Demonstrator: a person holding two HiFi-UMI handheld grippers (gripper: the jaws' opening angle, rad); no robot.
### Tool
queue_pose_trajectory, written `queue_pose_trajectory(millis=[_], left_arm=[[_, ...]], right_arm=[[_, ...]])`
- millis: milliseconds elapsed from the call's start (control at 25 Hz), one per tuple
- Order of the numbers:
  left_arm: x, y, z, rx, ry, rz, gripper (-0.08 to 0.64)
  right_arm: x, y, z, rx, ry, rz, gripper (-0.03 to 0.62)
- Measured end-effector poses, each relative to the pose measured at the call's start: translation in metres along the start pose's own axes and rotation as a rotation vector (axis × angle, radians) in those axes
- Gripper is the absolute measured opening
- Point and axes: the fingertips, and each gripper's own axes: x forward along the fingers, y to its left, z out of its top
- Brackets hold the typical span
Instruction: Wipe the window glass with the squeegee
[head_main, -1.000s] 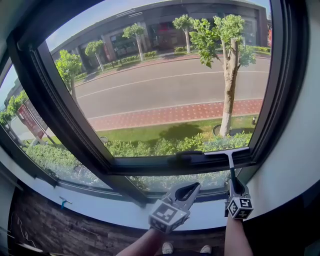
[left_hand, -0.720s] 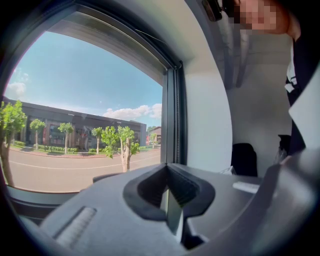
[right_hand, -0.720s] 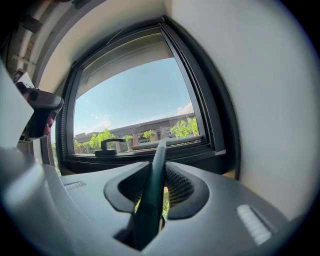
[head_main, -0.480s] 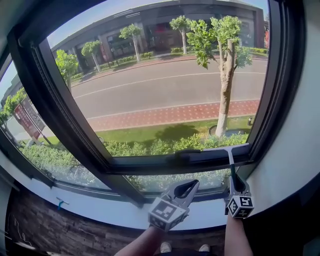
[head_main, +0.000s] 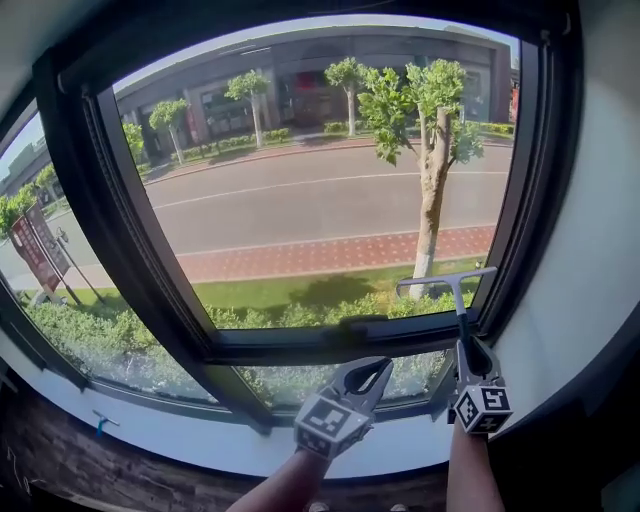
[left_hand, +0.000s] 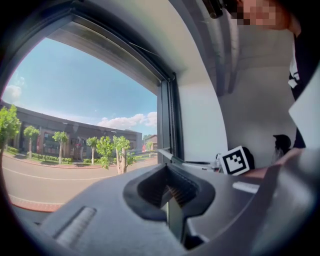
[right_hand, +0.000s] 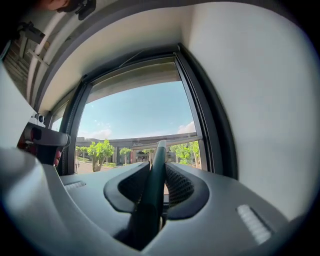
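The squeegee (head_main: 446, 282) has a thin pale blade on a dark stem, and the blade lies against the lower right of the window glass (head_main: 320, 190). My right gripper (head_main: 467, 352) is shut on the squeegee's handle (right_hand: 151, 200) from below, with the blade (right_hand: 180, 141) showing past its jaws. My left gripper (head_main: 371, 370) hangs beside it, in front of the lower frame, shut with nothing between the jaws. In the left gripper view the left gripper (left_hand: 168, 175) points at the window's right side, where the squeegee blade (left_hand: 172, 158) and the right gripper's marker cube (left_hand: 235, 161) show.
A dark window frame (head_main: 300, 345) runs under the pane, with a thick slanted mullion (head_main: 130, 230) at the left and a lower pane (head_main: 300, 380) beneath. A white sill (head_main: 180, 435) lies below, and a white wall (head_main: 580, 250) stands at the right.
The right gripper has lifted the squeegee from the bottom frame bar up onto the glass. The left gripper has stayed almost in place.
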Motion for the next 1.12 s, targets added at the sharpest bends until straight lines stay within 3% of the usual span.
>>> queue_pose_trajectory(millis=[520, 840, 1120], left_arm=[[-0.016, 0.010, 0.067, 0.070, -0.120, 0.002, 0.003], [-0.048, 0.037, 0.091, 0.163, -0.144, 0.098, 0.003], [-0.078, 0.067, 0.109, 0.190, -0.160, 0.180, 0.003]], right_arm=[[0.025, 0.069, 0.162, -0.012, -0.314, 0.115, 0.098], [0.055, 0.122, 0.248, -0.035, -0.463, 0.197, 0.098], [0.082, 0.157, 0.305, -0.062, -0.560, 0.255, 0.098]])
